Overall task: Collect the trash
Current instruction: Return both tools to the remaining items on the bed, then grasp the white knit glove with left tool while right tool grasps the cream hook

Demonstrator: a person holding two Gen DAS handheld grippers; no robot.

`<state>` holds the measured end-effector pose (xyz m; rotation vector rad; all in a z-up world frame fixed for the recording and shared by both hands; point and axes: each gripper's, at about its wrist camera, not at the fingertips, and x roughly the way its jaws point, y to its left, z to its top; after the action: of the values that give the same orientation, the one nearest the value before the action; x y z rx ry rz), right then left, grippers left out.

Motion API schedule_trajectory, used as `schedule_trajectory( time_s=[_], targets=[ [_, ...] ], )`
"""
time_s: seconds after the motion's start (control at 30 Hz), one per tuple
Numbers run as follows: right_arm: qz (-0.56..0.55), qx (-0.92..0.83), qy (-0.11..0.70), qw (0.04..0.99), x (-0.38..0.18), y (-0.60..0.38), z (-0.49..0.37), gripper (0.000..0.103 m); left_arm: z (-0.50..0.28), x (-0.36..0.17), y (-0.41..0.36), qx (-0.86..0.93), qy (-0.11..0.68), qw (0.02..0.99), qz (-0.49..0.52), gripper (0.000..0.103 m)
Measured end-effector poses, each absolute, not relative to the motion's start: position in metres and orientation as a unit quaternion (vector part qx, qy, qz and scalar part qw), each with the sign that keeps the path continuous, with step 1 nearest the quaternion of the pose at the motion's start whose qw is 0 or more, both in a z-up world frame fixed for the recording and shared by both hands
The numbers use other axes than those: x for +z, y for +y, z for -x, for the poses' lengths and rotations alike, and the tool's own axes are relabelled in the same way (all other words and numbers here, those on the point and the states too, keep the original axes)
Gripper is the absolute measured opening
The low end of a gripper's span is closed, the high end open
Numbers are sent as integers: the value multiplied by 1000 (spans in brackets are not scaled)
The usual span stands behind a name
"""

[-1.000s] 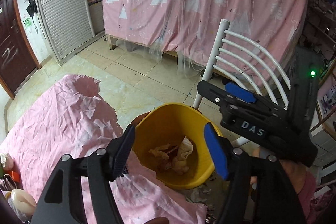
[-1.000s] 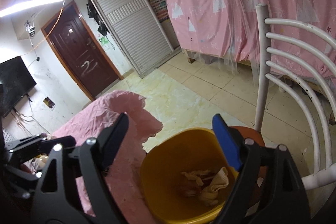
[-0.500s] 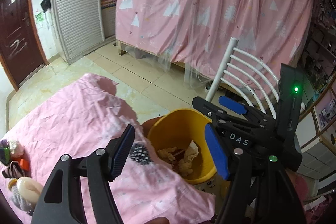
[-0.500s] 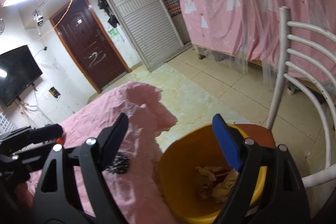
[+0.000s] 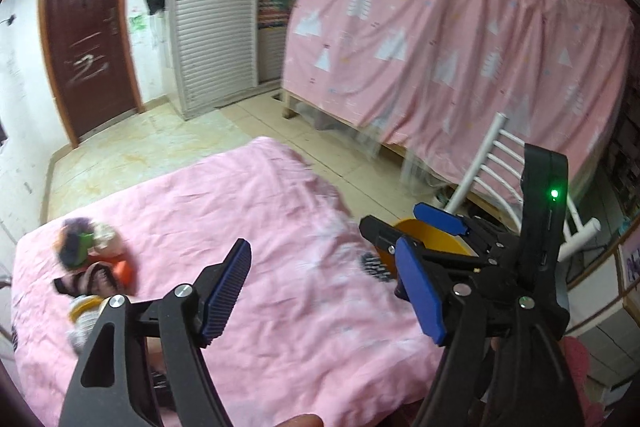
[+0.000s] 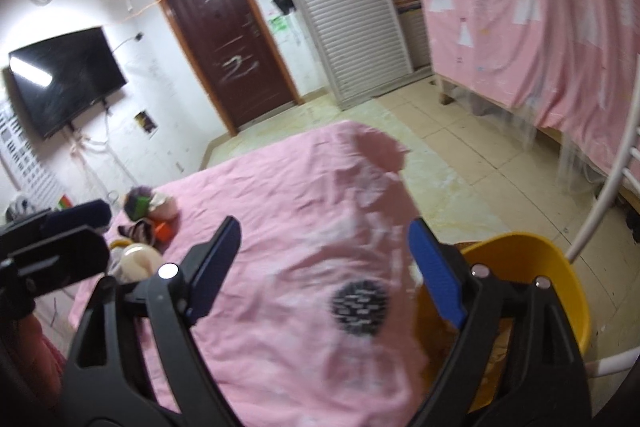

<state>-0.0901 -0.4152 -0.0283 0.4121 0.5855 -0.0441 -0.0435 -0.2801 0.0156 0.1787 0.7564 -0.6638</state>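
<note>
A yellow bin (image 6: 560, 283) stands at the right edge of a table under a pink cloth (image 6: 304, 219); it also shows in the left wrist view (image 5: 430, 233) behind the other gripper. A pile of trash (image 6: 146, 215) lies at the table's far left, also seen in the left wrist view (image 5: 90, 267). My left gripper (image 5: 320, 291) is open and empty above the cloth. My right gripper (image 6: 324, 267) is open and empty, between the cloth's middle and the bin. A dark round patch (image 6: 360, 307) lies on the cloth near the bin.
A white slatted chair (image 5: 504, 163) stands behind the bin. A pink curtain (image 5: 440, 39) covers a bed frame at the back right. A brown door (image 6: 224, 39), a white shutter cabinet (image 6: 352, 7) and a wall TV (image 6: 64, 79) line the far walls.
Both grippers have swung left and pulled back from over the bin toward the table. The trash pile on the left has come into view. Both stay open and empty.
</note>
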Motion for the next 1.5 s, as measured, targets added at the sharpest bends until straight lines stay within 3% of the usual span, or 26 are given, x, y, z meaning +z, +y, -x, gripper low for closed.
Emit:
schedule_trajectory(
  time_s=[0.83, 1.5],
  targets=[
    [-118, 123, 344, 923, -32, -274, 31, 89, -8, -10, -106, -151, 393, 907, -3, 73],
    [-47, 188, 400, 896, -56, -201, -1, 89, -34, -76, -57, -143, 469, 870, 50, 74]
  ],
)
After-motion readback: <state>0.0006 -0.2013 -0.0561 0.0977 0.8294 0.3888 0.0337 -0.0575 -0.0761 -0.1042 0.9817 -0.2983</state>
